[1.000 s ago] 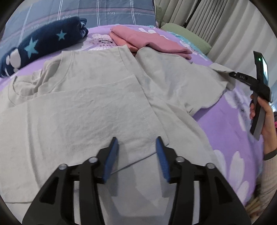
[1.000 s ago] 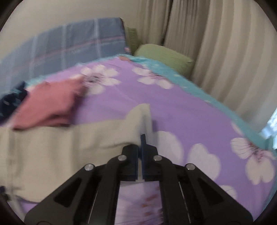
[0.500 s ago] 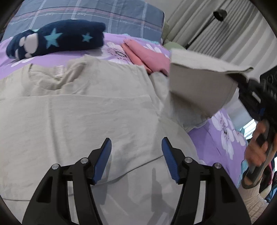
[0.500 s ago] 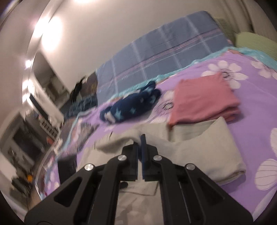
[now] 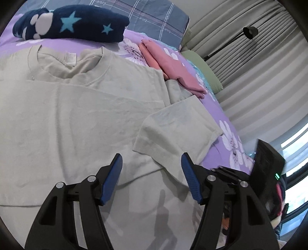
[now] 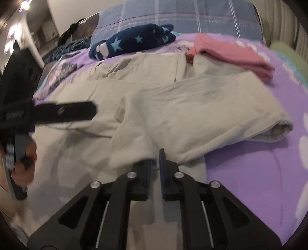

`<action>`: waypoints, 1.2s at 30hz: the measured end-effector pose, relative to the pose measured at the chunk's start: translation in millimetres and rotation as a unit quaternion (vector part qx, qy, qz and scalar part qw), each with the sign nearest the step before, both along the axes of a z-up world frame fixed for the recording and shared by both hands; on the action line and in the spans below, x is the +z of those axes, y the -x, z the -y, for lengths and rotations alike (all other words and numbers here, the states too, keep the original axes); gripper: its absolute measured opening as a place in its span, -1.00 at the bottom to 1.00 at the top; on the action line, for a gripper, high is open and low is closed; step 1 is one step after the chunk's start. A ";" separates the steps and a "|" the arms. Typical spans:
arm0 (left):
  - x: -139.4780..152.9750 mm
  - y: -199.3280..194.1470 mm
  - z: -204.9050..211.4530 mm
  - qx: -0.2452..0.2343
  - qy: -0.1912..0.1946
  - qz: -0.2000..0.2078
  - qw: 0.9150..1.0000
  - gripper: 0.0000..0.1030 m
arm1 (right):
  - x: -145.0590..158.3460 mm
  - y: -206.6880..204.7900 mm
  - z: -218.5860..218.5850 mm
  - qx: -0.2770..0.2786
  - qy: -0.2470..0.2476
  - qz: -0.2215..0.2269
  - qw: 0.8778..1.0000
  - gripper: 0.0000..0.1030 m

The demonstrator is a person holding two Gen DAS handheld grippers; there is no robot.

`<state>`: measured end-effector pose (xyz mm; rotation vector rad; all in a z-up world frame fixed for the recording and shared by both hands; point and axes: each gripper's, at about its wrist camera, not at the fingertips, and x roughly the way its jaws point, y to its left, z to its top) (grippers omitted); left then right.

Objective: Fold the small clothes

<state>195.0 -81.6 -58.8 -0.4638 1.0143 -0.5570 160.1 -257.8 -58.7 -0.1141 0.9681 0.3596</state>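
A pale grey-green T-shirt (image 5: pixel 86 119) lies spread on the purple flowered bed sheet (image 5: pixel 227 119), collar toward the pillows. Its right sleeve (image 5: pixel 179 132) is folded inward and rests on the shirt's body. My left gripper (image 5: pixel 152 173) hovers open over the lower chest with nothing between its blue pads. In the right wrist view the same shirt (image 6: pixel 192 107) fills the middle. My right gripper (image 6: pixel 155 163) sits at the folded sleeve's edge. Its jaws are opening with a narrow gap, and cloth drapes over the left fingertip. A left gripper finger (image 6: pixel 63 113) crosses that view's left side.
A folded pink garment (image 5: pixel 173 67) lies just beyond the shirt's right shoulder. A navy star-patterned fleece (image 5: pixel 77 23) sits above the collar. A plaid pillow (image 5: pixel 154 13) and a green pillow (image 5: pixel 202 71) stand at the head of the bed. Curtains and a floor lamp (image 5: pixel 248 32) are at the right.
The right gripper carried the sleeve up and across, and the sleeve now lies on the shirt's body. Its pads have parted slightly. The left gripper widened and shifted a little.
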 end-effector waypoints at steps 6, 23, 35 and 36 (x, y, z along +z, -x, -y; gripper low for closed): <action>5.4 -24.3 2.6 0.032 -0.062 0.018 0.997 0.24 | -2.1 27.8 -41.6 0.050 0.135 0.112 0.983 -0.07; -4.7 -35.3 -14.4 0.018 -0.058 0.013 0.998 0.24 | 6.8 28.1 -58.0 0.099 0.198 0.218 0.951 -0.91; -11.0 -23.8 8.0 -0.020 0.021 -0.038 0.999 0.27 | 24.5 -35.3 48.1 -0.031 -0.090 0.017 0.995 -0.91; -13.4 -22.8 10.0 -0.023 0.028 -0.047 0.998 0.28 | 21.9 -34.9 45.6 -0.029 -0.088 0.016 0.996 -0.91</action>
